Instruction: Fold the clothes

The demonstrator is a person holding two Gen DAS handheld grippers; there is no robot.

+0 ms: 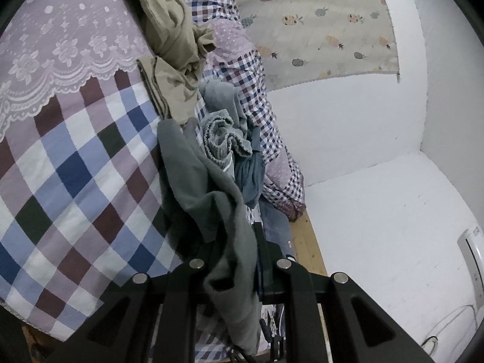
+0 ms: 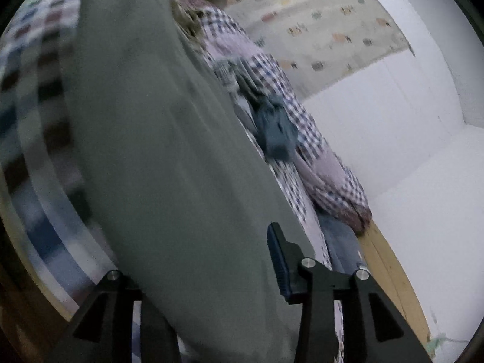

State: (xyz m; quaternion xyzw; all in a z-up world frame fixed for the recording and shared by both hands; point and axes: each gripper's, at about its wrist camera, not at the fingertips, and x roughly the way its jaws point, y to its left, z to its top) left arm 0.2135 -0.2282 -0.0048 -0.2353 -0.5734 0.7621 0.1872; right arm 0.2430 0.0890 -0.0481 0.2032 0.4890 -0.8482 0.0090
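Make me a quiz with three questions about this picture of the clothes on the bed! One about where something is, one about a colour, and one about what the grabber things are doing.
1. Where does the khaki garment lie?
A. on the floor
B. on the bed, beyond the grey clothes
C. hanging on the wall

2. What colour is the garment in the left hand-held gripper?
A. grey
B. red
C. yellow

3. What is the left hand-held gripper doing?
A. open and empty
B. shut on the grey garment
C. holding a pillow

Answers:
1 B: the khaki garment sits crumpled on the checked bedcover, farther off than the grey pile.
2 A: the grey garment drapes out of the left hand-held gripper.
3 B: its fingers close around the cloth. The same garment also runs through the right hand-held gripper, though one finger is hidden there.
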